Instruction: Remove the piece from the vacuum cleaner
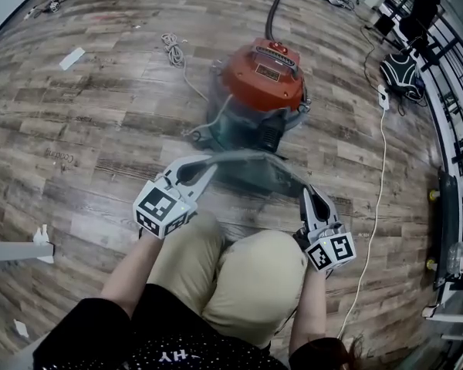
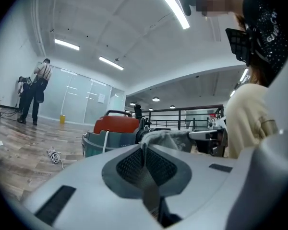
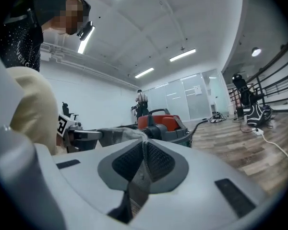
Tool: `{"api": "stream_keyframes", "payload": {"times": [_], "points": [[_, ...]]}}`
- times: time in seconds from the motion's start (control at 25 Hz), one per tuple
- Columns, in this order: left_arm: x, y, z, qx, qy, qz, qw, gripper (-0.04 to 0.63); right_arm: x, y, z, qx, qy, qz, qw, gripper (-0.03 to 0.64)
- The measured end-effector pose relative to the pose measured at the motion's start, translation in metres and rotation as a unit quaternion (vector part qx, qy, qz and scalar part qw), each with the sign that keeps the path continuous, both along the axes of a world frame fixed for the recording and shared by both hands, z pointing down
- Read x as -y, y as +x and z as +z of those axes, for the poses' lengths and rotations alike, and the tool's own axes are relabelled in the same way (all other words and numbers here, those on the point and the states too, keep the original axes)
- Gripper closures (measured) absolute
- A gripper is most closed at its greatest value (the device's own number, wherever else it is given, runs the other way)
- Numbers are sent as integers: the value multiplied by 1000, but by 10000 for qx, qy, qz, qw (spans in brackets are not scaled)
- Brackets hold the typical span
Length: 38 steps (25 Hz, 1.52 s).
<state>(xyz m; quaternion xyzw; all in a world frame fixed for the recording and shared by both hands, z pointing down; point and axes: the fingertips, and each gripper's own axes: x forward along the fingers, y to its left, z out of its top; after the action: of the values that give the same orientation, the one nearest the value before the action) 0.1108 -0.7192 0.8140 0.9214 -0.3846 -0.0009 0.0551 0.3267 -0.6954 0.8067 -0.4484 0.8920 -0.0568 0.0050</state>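
Note:
A vacuum cleaner (image 1: 262, 75) with a red lid and a teal drum stands on the wood floor ahead of the person's knees. A grey fabric piece (image 1: 251, 164) is stretched level between both grippers, just in front of the drum. My left gripper (image 1: 197, 172) is shut on its left end and my right gripper (image 1: 312, 199) is shut on its right end. In the left gripper view the fabric (image 2: 168, 139) runs from between the jaws toward the vacuum cleaner (image 2: 116, 126). The right gripper view shows the same fabric (image 3: 120, 134) pinched between its pads (image 3: 153, 159).
A black hose (image 1: 274, 6) leaves the vacuum toward the back. A coiled white cord (image 1: 172, 48) lies to its left, and a white cable (image 1: 382, 168) runs down the right. A black bag (image 1: 401, 72) and a railing stand at the right. A person (image 2: 36, 90) stands far off.

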Motion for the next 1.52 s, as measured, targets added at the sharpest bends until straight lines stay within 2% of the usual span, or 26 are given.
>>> {"api": "stream_keyframes", "payload": {"times": [0.08,0.2,0.28,0.32,0.36,0.4,0.44,0.52,0.56,0.6,0.64,0.68,0.76,0.88,0.92,1.16,1.52], "points": [[-9,-6,-2,-90,14,53,9999,574,-10,4,0,176,9,36,9998,583],[-10,-10,3,231,186,57,9995,574,-14,0,4,-89,86,-6,9999,583],[-3,-14,2,130,218,-44,9997,571,-8,-2,2,32,131,78,9999,581],[0,-15,0,35,229,-103,9997,528,-5,-2,-1,168,135,153,9997,562],[3,-16,-2,-23,251,-138,9996,432,-3,-1,-4,314,125,231,9992,471],[4,-16,-4,-38,266,-140,9995,366,0,0,-7,441,114,306,9985,392],[5,-17,-5,-35,272,-127,9995,362,2,1,-9,522,114,379,9979,367],[5,-19,-7,-36,283,-142,9995,362,3,5,-11,544,116,471,9973,367],[5,-20,-6,3,274,-181,9995,365,3,6,-11,548,77,461,9974,368],[5,-21,-3,92,261,-221,9994,402,1,6,-10,578,10,405,9975,380],[4,-21,-1,194,256,-234,9992,576,-1,5,-9,627,-53,318,9975,464],[1,-19,1,258,253,-200,9991,588,-3,3,-8,673,-88,214,9975,577],[-5,-12,4,301,239,-45,9992,588,-10,-4,-7,568,-65,-34,9984,604],[-12,1,7,409,251,134,9988,589,-16,-15,-1,-83,99,-371,9992,606],[-14,4,8,425,249,178,9986,589,-16,-18,-1,-165,115,-428,9989,606],[-18,14,15,514,172,321,9980,589,-17,-30,-5,-232,115,-482,9985,606],[-18,12,21,582,79,307,9978,589,-15,-27,-2,-250,139,-489,9984,606]]}}
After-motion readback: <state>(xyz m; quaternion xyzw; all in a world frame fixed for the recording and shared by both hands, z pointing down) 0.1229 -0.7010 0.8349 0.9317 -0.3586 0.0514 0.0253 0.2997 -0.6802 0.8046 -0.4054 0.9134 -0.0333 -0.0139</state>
